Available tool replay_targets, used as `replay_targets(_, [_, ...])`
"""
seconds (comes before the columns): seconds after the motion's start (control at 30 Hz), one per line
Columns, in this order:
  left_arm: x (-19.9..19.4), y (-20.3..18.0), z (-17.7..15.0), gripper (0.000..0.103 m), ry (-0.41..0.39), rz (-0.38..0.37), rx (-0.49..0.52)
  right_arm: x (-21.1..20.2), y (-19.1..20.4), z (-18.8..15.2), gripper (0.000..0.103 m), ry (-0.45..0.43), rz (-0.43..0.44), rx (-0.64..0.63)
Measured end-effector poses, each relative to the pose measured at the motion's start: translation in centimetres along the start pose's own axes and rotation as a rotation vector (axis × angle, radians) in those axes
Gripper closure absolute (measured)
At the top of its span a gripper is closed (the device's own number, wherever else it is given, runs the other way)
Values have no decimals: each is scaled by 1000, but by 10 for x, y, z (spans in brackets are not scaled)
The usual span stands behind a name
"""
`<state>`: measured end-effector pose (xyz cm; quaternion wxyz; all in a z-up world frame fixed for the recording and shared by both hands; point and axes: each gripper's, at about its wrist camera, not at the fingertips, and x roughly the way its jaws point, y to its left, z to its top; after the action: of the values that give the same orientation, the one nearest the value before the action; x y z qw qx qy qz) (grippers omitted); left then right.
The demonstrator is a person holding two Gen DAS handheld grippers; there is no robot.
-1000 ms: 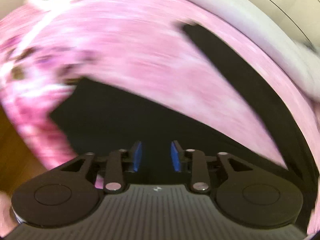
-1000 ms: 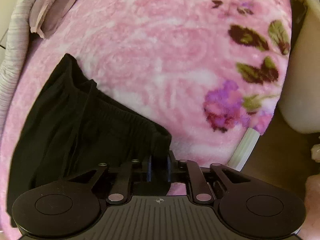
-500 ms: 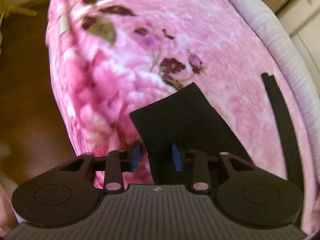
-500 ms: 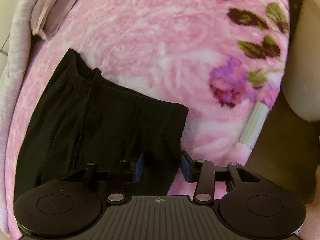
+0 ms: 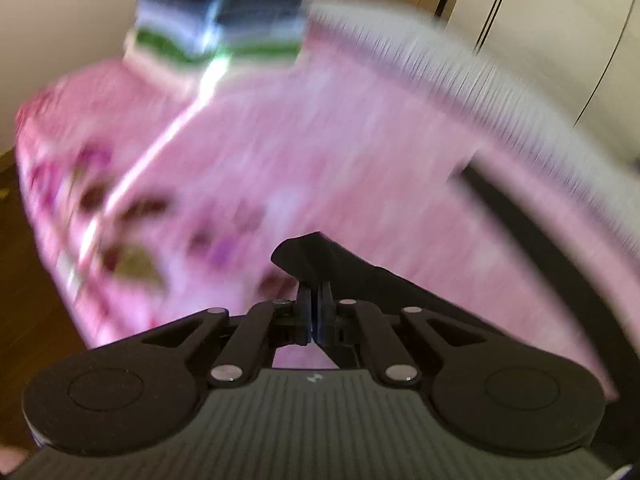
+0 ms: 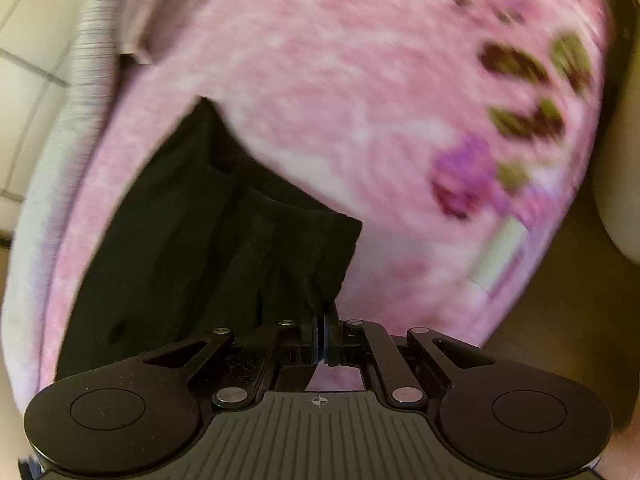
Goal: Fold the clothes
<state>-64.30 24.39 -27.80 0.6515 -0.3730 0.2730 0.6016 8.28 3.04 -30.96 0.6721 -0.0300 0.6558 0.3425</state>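
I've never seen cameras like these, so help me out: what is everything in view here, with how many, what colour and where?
black garment: one, black, spread on the blanket, pinched at two edges
blanket: one, pink with purple flowers, covering the bed
grey cover: one, pale grey ribbed, along the bed's far edge
folded stack: one pile, black, white, blue and green, blurred, at the bed's far end
floor: brown wood, beside the bed
left gripper: one, black, closed on the garment
right gripper: one, black, closed on the garment

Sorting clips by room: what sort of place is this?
Probably a bedroom: a pink floral blanket covers what looks like a bed, a stack of folded clothes sits at its far end, and closet-like doors stand behind.
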Motion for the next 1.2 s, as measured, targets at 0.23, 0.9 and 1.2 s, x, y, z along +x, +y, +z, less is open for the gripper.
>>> replay_targets(0.23, [1, 5, -13, 81, 24, 213, 4, -14, 23, -1, 52, -57, -138, -183])
replay_targets(0.9, [-7, -88, -64, 80, 174, 313, 153, -6, 44, 3, 51, -3, -277, -401])
replay_targets(1.2, [-80, -204, -66, 77, 256, 13, 327, -50, 141, -58, 51, 78, -178, -551])
